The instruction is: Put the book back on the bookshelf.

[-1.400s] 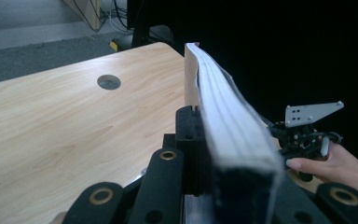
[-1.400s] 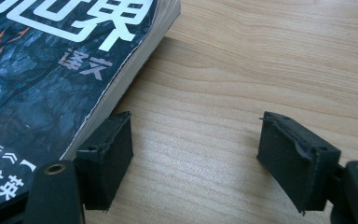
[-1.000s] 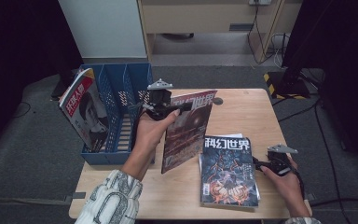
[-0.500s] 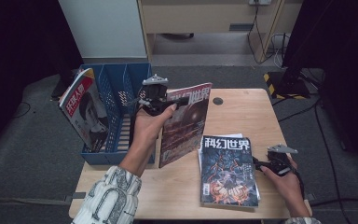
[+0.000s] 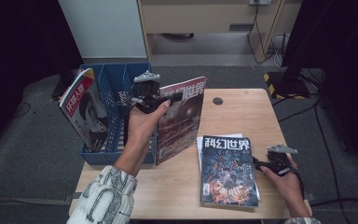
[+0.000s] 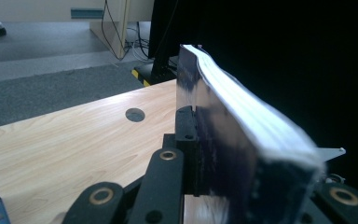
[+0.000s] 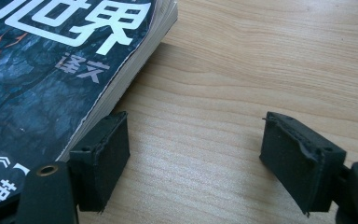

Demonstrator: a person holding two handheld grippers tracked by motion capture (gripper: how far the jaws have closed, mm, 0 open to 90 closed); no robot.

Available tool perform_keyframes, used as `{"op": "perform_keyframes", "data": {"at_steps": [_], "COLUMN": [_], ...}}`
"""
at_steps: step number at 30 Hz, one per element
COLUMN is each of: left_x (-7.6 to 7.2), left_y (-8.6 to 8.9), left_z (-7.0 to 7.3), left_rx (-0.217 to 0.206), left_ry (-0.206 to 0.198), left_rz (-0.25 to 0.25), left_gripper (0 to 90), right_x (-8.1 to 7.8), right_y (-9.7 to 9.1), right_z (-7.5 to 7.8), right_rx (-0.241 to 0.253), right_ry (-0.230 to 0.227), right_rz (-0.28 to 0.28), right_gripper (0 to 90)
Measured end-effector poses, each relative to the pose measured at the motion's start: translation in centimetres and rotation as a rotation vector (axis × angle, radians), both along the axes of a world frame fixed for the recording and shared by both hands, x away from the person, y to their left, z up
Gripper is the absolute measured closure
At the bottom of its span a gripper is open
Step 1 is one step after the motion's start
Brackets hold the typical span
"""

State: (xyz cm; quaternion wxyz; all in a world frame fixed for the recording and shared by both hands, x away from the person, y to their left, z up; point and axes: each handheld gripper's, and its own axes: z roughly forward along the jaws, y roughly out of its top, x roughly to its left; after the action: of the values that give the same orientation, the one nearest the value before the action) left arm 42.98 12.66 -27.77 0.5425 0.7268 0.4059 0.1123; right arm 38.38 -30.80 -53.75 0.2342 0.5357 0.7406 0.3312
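Note:
My left gripper (image 5: 170,99) is shut on the top edge of a red-covered magazine (image 5: 179,123) and holds it upright above the table's left part, beside the blue file rack (image 5: 114,79). In the left gripper view the magazine (image 6: 233,135) sits edge-on between the jaws of that gripper (image 6: 251,158). A stack of magazines with a dark cover (image 5: 227,170) lies flat at the table's front right. My right gripper (image 5: 260,164) rests open on the wood by the stack's right edge. In the right gripper view its left pad (image 7: 103,154) is next to the stack (image 7: 51,70).
The rack stands at the table's left edge with another magazine (image 5: 86,112) leaning in its left compartment. The wooden table (image 5: 242,114) has a round cable hole (image 5: 217,100) near its back. Cabinets and cables stand on the floor beyond.
My left gripper has shifted the upright magazine slightly left and away from me, closer to the rack. The right gripper has stayed still.

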Motion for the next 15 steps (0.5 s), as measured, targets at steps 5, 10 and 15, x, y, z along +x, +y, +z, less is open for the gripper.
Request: {"op": "perform_keyframes", "data": {"at_steps": [5,10,15], "left_x": [-0.3,-0.7,-1.1], "left_y": [0.8,1.8,2.9], "left_z": [0.5,1.2,1.7], "left_rx": [0.004,0.008,0.011], "left_ry": [-0.009,-0.017,-0.025], "left_rz": [0.012,0.032,0.050], "left_gripper": [83.7,83.7,83.7], "right_x": [0.0,0.0,0.0], "right_y": [0.0,0.0,0.0], "right_z": [0.0,0.0,0.0], "right_rx": [-0.001,-0.001,-0.001], "right_ry": [0.000,-0.002,-0.002], "right_rz": [0.000,-0.002,-0.002], "right_gripper": [23.6,23.6,23.6]}}
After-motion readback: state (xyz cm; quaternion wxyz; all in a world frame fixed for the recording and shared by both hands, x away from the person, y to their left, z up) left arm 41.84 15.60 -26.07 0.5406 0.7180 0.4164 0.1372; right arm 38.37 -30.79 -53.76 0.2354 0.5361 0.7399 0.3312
